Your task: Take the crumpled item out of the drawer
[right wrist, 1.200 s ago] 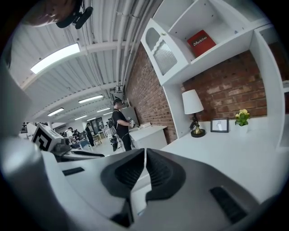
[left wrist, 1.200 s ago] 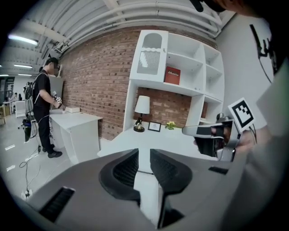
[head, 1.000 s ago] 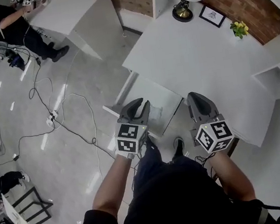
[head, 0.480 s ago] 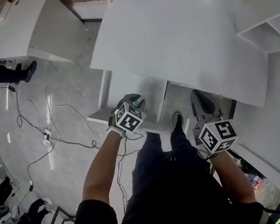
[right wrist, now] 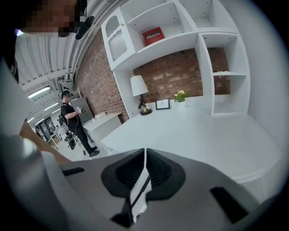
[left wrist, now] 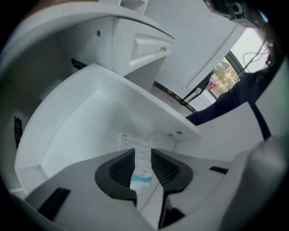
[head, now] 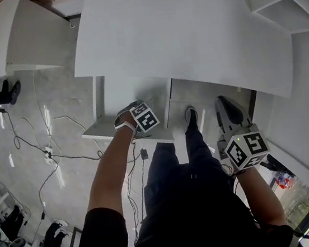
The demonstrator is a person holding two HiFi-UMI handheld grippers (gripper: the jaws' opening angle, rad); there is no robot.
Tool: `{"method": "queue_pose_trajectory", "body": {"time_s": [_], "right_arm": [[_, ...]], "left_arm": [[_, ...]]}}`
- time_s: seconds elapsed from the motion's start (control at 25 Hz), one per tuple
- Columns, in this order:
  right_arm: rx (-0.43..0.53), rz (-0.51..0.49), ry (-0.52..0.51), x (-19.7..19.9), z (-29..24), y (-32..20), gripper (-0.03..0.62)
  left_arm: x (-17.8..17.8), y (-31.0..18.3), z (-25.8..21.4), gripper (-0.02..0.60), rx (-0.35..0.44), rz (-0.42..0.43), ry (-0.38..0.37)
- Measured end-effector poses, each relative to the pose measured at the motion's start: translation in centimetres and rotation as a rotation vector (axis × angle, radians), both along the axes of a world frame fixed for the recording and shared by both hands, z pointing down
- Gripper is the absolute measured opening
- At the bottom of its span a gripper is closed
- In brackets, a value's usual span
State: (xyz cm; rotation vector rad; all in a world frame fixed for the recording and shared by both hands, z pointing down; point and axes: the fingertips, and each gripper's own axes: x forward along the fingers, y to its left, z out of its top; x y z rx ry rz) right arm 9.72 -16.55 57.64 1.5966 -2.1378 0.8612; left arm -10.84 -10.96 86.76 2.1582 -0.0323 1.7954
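Drawer [left wrist: 67, 117]: pulled out from under the desk [head: 188, 36], so its white inside lies open from above and the person can reach down into it.

Item [left wrist: 128, 140]: a crumpled white wrapper with blue print, lying on the drawer floor near the front wall. It has not been lifted out.

Left hand-held gripper [left wrist: 142, 164]: lowered into the drawer with its jaws narrowed round the item. The wrapper fills the gap between the pads and looks pinched, though the hold may be light. From the head view only its marker cube shows over the drawer.

Right hand-held gripper [right wrist: 144, 169]: jaws drawn together to a thin slit with nothing between them. It is held off to the side above the desk edge, probably to keep clear of the drawer (the job needs only one).

Step in hand: securing the grip before the lift.

Next move: a straight rise clear of the drawer walls.

Risk: soft, springy paper could slip from a shallow pinch.
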Motion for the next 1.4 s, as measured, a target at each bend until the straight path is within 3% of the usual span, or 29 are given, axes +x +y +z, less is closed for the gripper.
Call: {"method": "queue_pose_trajectory", "body": {"time_s": [0.12, 0.2, 0.32, 0.4, 0.52, 0.76, 1.12, 1.4], "right_arm": [[-0.005, 0.027, 0.025, 1.4, -5.2, 2.7, 0.012], [-0.012, 0.034, 0.029, 1.9, -4.9, 3.0, 0.012], [-0.036, 0.027, 0.012, 1.8, 1.9, 0.9, 0.012], [-0.048, 0.021, 0.003, 1.9, 4.2, 0.1, 0.012], [-0.050, -0.001, -0.008, 1.4, 4.3, -0.3, 0.012], [-0.002, -0.075, -0.032, -1.6, 1.9, -1.4, 0.012], [0.086, -0.131, -0.087, -4.2, -1.2, -3.4, 0.008], [0.156, -0.214, -0.099, -6.6, -4.7, -4.4, 0.000]], "left_arm": [[1.0, 2.1, -3.4, 0.094, 0.026, 0.126, -0.042], [0.8, 2.3, -2.1, 0.094, 0.035, 0.161, -0.079], [-0.6, 0.7, 4.7, 0.094, -0.008, 0.089, -0.125], [-0.8, -0.4, 6.4, 0.087, -0.014, 0.031, -0.127], [-0.8, -2.2, 5.5, 0.017, 0.057, -0.050, -0.105], [-2.0, -4.8, 0.4, 0.012, 0.206, -0.169, -0.040], [-1.5, -8.5, -12.4, 0.011, 0.451, -0.397, 0.172], [-0.3, -10.0, -24.4, 0.012, 0.509, -0.674, 0.434]]}}
